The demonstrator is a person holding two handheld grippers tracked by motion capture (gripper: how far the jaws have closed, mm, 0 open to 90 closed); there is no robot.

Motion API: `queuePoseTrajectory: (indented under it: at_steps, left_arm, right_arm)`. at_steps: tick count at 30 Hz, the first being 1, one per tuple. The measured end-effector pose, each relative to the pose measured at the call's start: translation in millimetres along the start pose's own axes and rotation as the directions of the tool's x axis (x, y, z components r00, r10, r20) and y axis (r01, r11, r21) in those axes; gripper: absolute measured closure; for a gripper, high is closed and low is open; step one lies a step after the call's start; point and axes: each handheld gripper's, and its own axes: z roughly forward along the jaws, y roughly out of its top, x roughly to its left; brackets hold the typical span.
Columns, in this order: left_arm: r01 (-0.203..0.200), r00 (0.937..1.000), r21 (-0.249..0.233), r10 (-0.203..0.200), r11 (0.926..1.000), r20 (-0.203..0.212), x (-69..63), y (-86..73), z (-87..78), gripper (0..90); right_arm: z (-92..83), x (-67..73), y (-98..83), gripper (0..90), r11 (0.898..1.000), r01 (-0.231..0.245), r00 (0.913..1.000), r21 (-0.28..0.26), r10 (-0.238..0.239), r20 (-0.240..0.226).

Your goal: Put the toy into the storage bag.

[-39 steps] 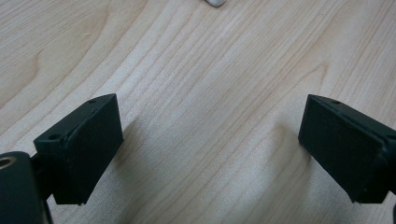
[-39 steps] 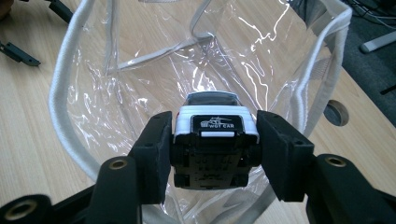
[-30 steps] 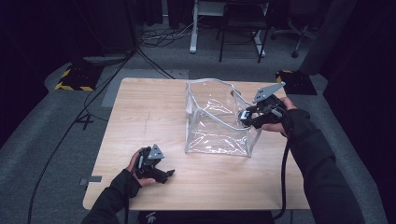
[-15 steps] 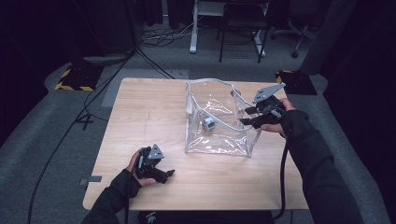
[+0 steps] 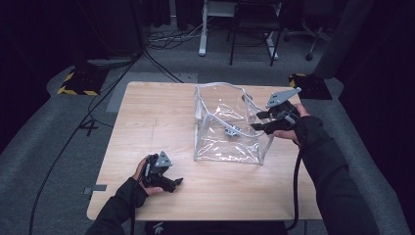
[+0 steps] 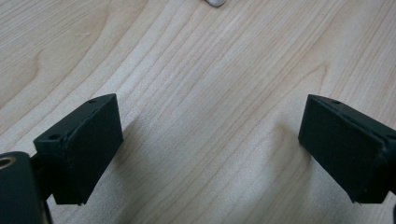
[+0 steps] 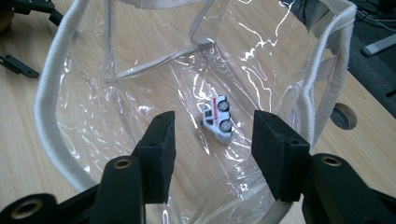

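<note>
Right gripper view: right gripper (image 7: 212, 154), jaws apart and empty, hangs at the clear bag's (image 7: 46, 93) trimmed rim. White toy car (image 7: 217, 120) lies tipped on the bag floor (wheels showing). Left gripper (image 6: 210, 144) gapes empty over open table (image 6: 187, 56).

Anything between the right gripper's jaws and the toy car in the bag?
Nothing: in the right gripper view the right gripper hangs empty above the clear bag; the toy car lies on its side inside.

High view overhead, facing forward; gripper views close (right shares clear bag (image 5: 227, 125) (image 7: 187, 93)).
</note>
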Motion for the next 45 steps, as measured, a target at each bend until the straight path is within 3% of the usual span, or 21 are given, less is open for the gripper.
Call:
queuePoseTrajectory:
  at_steps: [14, 21, 31, 38, 39, 40, 45]
  left_arm:
    - [-0.003, 1.0, 0.0, 0.003, 1.0, 0.001, 0.2, 0.0, 0.1, 6.6]
    - [0.004, 1.0, 0.0, -0.004, 1.0, 0.003, -0.2, -0.1, 0.2, 6.6]
    - [-0.001, 1.0, 0.0, 0.001, 1.0, 0.0, 0.1, 0.0, 0.0, 6.6]
    - [-0.001, 1.0, 0.0, 0.001, 1.0, 0.0, 0.0, 0.0, 0.0, 6.6]
    - [-0.001, 1.0, 0.0, 0.001, 1.0, 0.0, 0.0, 0.0, 0.0, 6.6]
    - [-0.001, 1.0, 0.0, 0.001, 1.0, 0.0, 0.0, 0.0, 0.0, 6.6]
    - [0.0, 1.0, 0.0, 0.0, 1.0, 0.0, 0.0, 0.0, 0.0, 6.5]
  right_arm:
    - [-6.3, 1.9, 1.0, 48.9, 0.995, 0.012, 0.9992, -0.099, -0.008, 0.04]
    - [-12.1, 2.4, 2.4, 47.2, 0.983, 0.017, 0.9968, -0.185, -0.002, 0.08]
    - [-16.7, -0.6, 1.6, 43.0, 0.97, -0.001, 0.9905, -0.242, 0.034, 0.133]
    - [-21.3, -6.1, -1.9, 35.8, 0.957, -0.03, 0.9782, -0.289, 0.087, 0.189]
    - [-23.4, -7.6, -3.8, 31.9, 0.95, -0.056, 0.9719, -0.309, 0.123, 0.201]
    - [-23.4, -7.6, -3.8, 31.9, 0.95, -0.056, 0.9719, -0.309, 0.123, 0.201]
    - [-29.8, -13.2, -10.3, 27.8, 0.937, -0.084, 0.9548, -0.34, 0.173, 0.241]
